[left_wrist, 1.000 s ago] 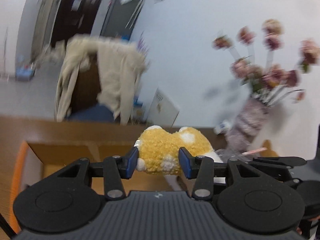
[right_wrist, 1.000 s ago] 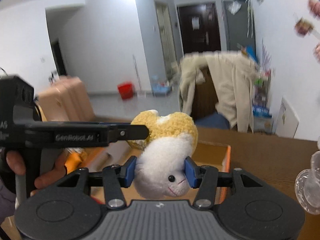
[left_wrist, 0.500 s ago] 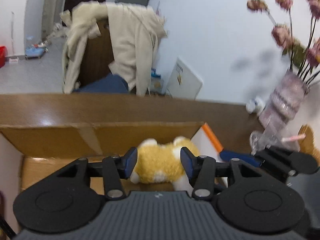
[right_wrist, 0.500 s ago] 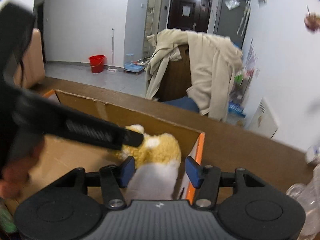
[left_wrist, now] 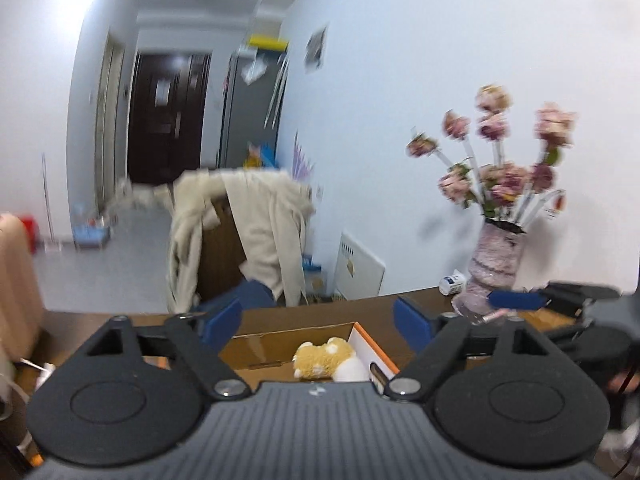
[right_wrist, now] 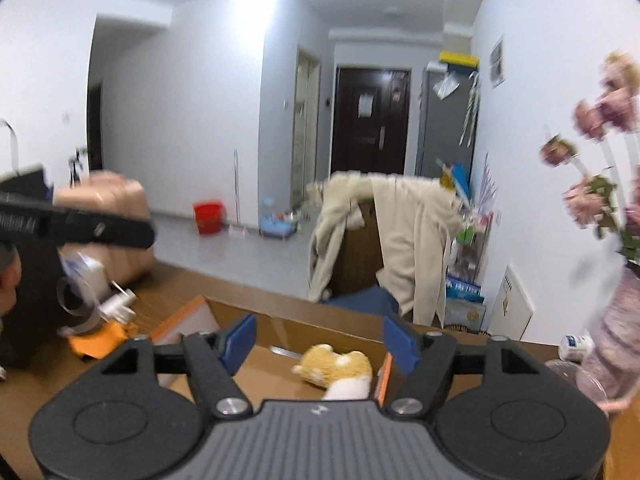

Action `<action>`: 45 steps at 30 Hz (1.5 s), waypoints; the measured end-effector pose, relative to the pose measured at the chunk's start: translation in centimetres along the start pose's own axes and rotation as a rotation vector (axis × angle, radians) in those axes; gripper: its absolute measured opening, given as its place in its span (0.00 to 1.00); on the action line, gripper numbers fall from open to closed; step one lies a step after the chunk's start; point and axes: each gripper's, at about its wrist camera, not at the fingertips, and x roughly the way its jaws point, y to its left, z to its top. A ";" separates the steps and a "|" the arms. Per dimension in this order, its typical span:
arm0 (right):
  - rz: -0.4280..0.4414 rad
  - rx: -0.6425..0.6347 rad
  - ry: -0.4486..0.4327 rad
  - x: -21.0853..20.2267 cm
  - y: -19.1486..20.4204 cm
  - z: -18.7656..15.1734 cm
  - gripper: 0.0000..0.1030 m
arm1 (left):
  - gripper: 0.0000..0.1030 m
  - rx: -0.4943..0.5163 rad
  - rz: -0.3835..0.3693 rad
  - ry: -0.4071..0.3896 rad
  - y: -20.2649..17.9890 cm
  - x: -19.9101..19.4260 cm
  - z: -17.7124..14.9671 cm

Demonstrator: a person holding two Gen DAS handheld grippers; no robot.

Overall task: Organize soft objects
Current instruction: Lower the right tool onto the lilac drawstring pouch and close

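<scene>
Both the left claw [left_wrist: 318,322] and right claw [right_wrist: 319,344] are hovering level above the bench [right_wrist: 256,294], jaws apart and empty. The plush toy [right_wrist: 334,370] is lying in the cardboard box [right_wrist: 280,364], at its 3 o'clock end, white end pointing toward 6 o'clock.

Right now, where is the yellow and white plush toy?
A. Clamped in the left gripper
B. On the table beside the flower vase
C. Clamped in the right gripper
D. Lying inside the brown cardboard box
D: the yellow and white plush toy lies inside the brown cardboard box, and both the left gripper and the right gripper stand open above it.
</scene>
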 end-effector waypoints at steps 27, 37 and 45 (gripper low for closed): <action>-0.035 0.102 0.082 -13.7 16.2 -24.0 0.81 | 0.79 -0.063 -0.021 0.111 0.4 -15.6 -25.8; -0.030 0.230 0.175 -8.1 12.6 -25.9 0.71 | 0.33 -0.158 -0.106 0.248 0.7 -7.9 -28.1; -0.014 0.156 0.239 -4.1 12.2 -26.3 0.33 | 0.09 -0.183 -0.162 0.267 -0.5 -8.3 -29.2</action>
